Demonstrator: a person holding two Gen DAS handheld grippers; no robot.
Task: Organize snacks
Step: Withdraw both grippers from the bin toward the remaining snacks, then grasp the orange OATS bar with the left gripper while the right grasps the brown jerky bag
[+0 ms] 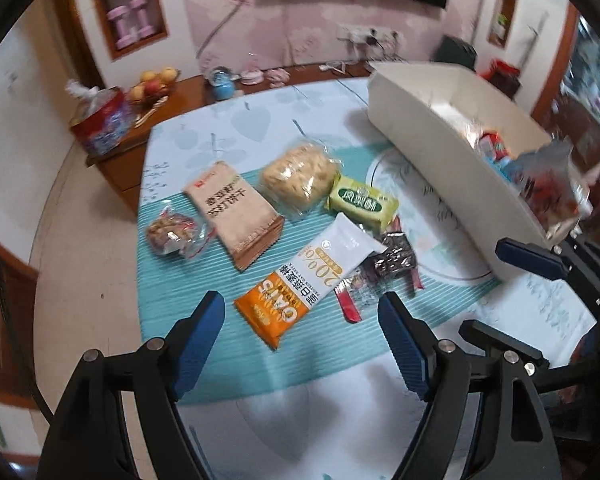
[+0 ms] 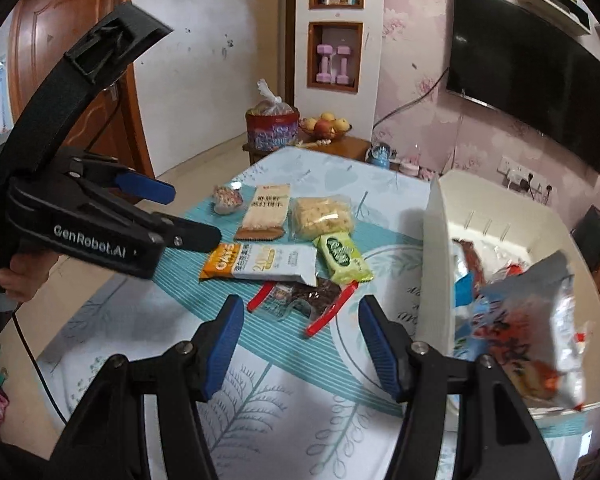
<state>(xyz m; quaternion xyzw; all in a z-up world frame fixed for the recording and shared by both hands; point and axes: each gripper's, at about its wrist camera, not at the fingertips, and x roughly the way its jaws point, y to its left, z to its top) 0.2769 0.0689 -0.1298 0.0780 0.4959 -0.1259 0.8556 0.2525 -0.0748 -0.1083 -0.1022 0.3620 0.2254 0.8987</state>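
My left gripper [image 1: 300, 320] hangs with jaws spread and empty above the oats bar [image 1: 300, 276], framing it for a pickup. My right gripper [image 2: 300, 336] is released too, over the dark candy [image 2: 304, 296]. Both lie on the table mat beside the white bin [image 2: 436, 264], where sorted snacks already sit.

soft even daylight, fisheye-bent edges, slight motion blur.

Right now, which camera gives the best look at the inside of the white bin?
The right wrist view. It looks down into the white bin, showing its floor, far wall and the snack packets already inside. The left wrist view shows mostly the bin's outer side wall, with only a few packets peeking over the rim.
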